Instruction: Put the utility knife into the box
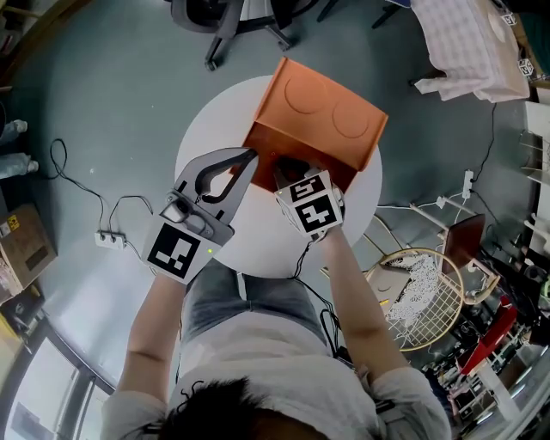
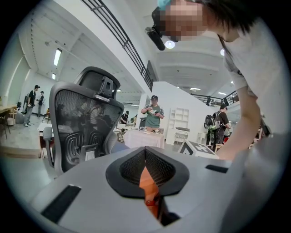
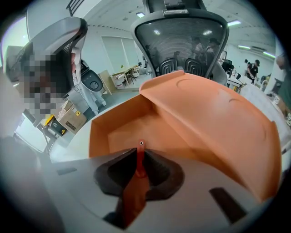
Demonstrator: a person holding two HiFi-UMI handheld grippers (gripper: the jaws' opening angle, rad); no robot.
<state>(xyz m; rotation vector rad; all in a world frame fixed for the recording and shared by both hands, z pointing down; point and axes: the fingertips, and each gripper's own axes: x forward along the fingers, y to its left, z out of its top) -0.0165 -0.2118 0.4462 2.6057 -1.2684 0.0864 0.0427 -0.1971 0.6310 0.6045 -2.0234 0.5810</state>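
Observation:
An orange box (image 1: 320, 110) stands open on the round white table (image 1: 258, 245), its lid leaning back. My left gripper (image 1: 251, 155) has its tips closed together at the box's front left corner. In the left gripper view an orange strip of box wall (image 2: 146, 182) sits between the shut pads of that gripper (image 2: 145, 152). My right gripper (image 1: 290, 174) is at the box's front rim, shut on the orange-red utility knife (image 3: 141, 148). The knife's end, with a small hole, juts out past the pads (image 3: 119, 167) over the box's inside (image 3: 129, 129).
An office chair (image 1: 232, 21) stands beyond the table, close behind the box. A power strip (image 1: 110, 239) and cables lie on the floor at left, by a cardboard carton (image 1: 21, 245). A wire basket (image 1: 421, 296) and clutter are on the right.

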